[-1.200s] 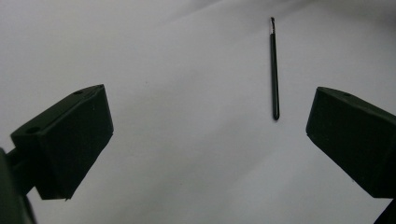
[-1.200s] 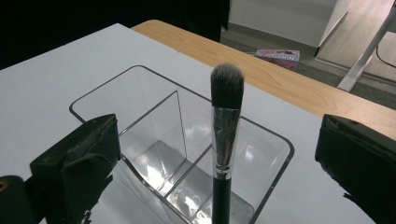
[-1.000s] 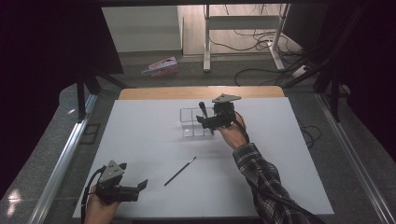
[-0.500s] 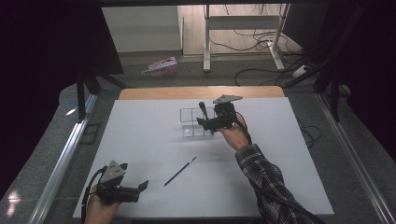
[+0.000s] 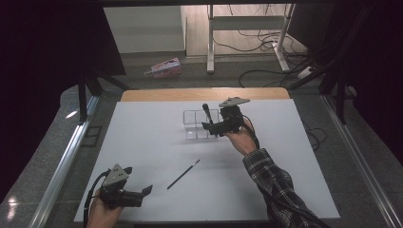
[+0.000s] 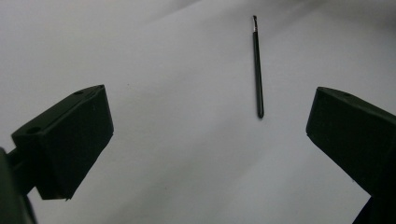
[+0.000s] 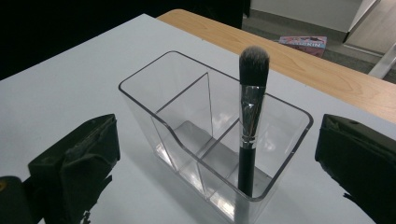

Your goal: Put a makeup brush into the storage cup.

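Two brushes. One brush stands upright in the clear organizer, right claw open just before it. One thin brush lies on the table, ahead of the open left claw.

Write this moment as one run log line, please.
right gripper: open, at clear organizer | makeup brush: upright in organizer | left gripper: open, facing thin brush lying on table
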Available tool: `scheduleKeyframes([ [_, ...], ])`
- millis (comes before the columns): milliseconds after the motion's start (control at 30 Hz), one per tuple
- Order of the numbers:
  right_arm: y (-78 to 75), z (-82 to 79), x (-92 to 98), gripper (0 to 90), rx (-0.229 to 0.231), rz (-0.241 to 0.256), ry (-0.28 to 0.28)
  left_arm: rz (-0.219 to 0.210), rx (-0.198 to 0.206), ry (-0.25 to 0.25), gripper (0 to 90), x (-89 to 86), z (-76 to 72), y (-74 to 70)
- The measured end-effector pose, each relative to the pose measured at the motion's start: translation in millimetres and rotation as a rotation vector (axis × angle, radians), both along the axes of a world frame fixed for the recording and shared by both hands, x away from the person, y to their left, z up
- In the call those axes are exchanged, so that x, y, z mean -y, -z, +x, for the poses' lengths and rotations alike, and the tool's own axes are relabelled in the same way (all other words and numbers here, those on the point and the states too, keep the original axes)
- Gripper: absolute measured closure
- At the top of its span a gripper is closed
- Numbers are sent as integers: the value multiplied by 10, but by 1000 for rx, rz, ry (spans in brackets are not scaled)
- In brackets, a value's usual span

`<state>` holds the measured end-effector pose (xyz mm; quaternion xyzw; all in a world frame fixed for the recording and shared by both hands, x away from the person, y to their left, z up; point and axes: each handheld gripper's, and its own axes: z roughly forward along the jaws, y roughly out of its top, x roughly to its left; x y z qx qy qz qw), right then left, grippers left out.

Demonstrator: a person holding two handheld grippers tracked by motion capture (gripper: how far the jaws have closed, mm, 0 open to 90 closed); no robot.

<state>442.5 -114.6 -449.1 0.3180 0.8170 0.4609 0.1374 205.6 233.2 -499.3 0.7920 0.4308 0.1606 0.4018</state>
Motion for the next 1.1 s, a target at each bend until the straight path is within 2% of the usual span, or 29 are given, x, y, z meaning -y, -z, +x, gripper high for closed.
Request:
scheduleKeyframes([
  [167,-24,-48,24,0,6,-10,-7,-24,1,1,14,-13,4,0],
  [467,-20,-120,102,0,10,-19,-15,-26,22,-13,14,-20,-8,-19],
  [633,-4,-165,144,0,15,-27,-16,-21,21,-12,15,-13,-9,-21],
  [900,29,-235,195,0,16,-32,-24,-51,-2,-18,14,-25,-2,-23],
  [1100,50,-273,242,0,14,-34,-22,-43,1,-18,14,-20,-5,-29],
])
